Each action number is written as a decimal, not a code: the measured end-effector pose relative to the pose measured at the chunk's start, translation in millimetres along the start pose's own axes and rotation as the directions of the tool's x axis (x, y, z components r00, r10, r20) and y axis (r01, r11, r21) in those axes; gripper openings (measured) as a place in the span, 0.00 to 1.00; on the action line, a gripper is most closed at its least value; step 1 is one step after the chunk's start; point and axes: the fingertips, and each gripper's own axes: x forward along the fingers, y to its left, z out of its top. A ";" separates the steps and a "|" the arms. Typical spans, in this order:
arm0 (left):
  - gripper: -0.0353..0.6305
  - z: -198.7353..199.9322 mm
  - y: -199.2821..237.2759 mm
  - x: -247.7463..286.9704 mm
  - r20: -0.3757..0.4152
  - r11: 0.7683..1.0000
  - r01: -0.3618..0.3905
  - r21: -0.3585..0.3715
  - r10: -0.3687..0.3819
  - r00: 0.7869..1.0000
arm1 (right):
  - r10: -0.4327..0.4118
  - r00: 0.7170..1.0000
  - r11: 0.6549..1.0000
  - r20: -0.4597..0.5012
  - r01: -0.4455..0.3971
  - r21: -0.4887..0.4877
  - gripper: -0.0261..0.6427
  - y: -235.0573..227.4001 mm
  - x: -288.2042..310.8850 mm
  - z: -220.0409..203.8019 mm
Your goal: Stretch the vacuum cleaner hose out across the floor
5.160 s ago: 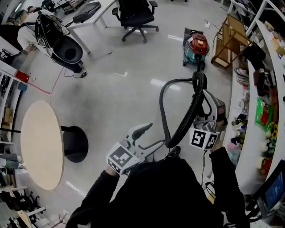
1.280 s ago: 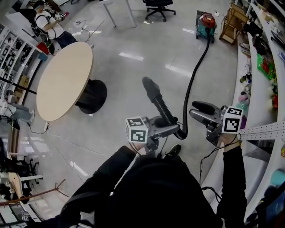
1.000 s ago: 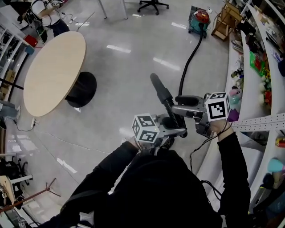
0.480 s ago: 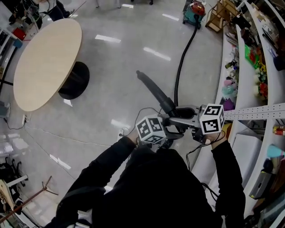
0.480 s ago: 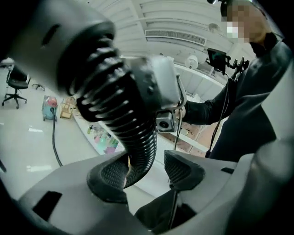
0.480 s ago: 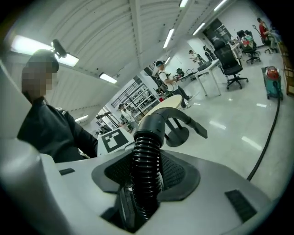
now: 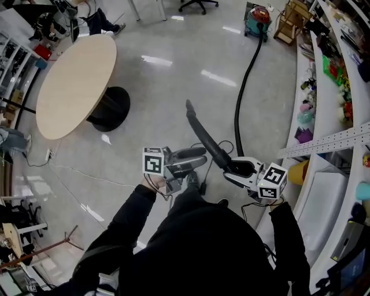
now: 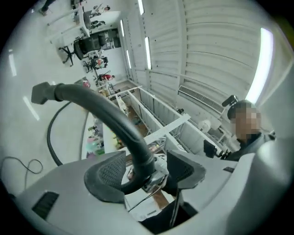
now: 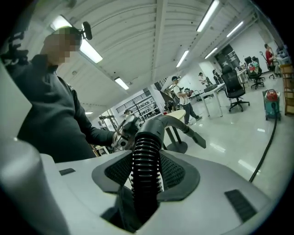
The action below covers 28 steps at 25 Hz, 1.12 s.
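The black vacuum hose (image 7: 238,104) runs over the floor from the red and green vacuum cleaner (image 7: 257,17) to my right gripper (image 7: 234,169). That gripper has just closed on the ribbed hose (image 9: 146,160), and its pads press it right behind the smooth black wand. The wand slants up to its nozzle (image 7: 189,106). My left gripper (image 7: 196,159) is just left of the wand, and its jaws have just been opening. In the left gripper view the wand (image 8: 115,124) crosses in front of the spread pads (image 8: 108,172) without touching them.
A round wooden table (image 7: 75,87) on a black foot stands to the left. White shelves (image 7: 329,75) full of goods line the right side. A thin cable (image 7: 87,173) lies on the floor at the left. An office chair (image 7: 196,4) and a wooden rack (image 7: 289,26) stand far off.
The left gripper held the hose a second ago; the right one came in beside it and closed on it. The left has opened and drawn away to the left.
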 end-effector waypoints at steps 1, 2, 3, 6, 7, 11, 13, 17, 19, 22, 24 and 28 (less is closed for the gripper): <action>0.49 -9.4 -10.6 11.1 0.007 0.999 0.025 -0.028 -0.025 1.000 | -0.007 1.000 1.000 0.019 0.007 -0.005 0.31 8.9 -9.9 -10.9; 0.54 -20.3 -19.5 21.8 0.031 0.996 0.052 -0.069 -0.050 0.998 | -0.012 0.999 1.000 0.044 0.012 -0.007 0.31 17.4 -21.0 -21.1; 0.56 -31.2 -25.4 31.4 0.068 0.991 0.075 -0.113 -0.068 0.995 | -0.015 0.998 1.000 0.068 0.016 -0.013 0.31 24.8 -32.6 -31.2; 0.56 -57.0 -26.8 56.5 0.193 0.974 0.103 -0.201 -0.064 0.979 | -0.013 0.996 0.997 0.087 0.019 -0.075 0.31 45.9 -59.8 -61.2; 0.56 -64.0 -25.6 64.0 0.224 0.971 0.103 -0.214 -0.054 0.973 | -0.008 0.997 0.995 0.074 0.015 -0.097 0.31 53.7 -65.7 -70.4; 0.52 -84.6 -21.1 87.5 0.290 0.979 0.048 -0.201 0.013 0.957 | 0.018 0.999 0.991 0.047 -0.012 -0.130 0.31 72.9 -82.9 -99.9; 0.34 -92.9 -25.4 96.3 0.283 0.986 0.006 -0.169 0.043 0.958 | 0.013 0.999 0.989 0.039 -0.007 -0.145 0.31 78.1 -87.8 -107.5; 0.31 -111.3 -50.4 111.5 0.174 0.999 -0.050 -0.007 0.050 0.983 | -0.032 0.999 0.977 -0.027 0.025 -0.212 0.31 85.5 -88.1 -121.3; 0.30 -128.3 -61.0 116.4 0.070 0.991 -0.069 0.118 0.061 0.996 | -0.066 0.995 0.969 -0.076 0.046 -0.242 0.31 88.1 -81.7 -133.7; 0.29 -153.4 -74.7 116.8 -0.085 0.957 -0.030 0.288 0.057 0.995 | -0.114 0.982 0.962 -0.153 0.071 -0.264 0.35 90.6 -70.4 -152.2; 0.29 -167.8 -81.7 113.8 -0.178 0.933 0.018 0.358 0.049 0.983 | -0.108 0.973 0.978 -0.204 0.067 -0.200 0.36 90.2 -73.8 -164.8; 0.29 -180.4 -91.4 94.9 -0.247 0.925 0.101 0.366 -0.008 0.969 | -0.070 0.960 0.997 -0.270 0.073 0.004 0.39 98.4 -87.2 -170.0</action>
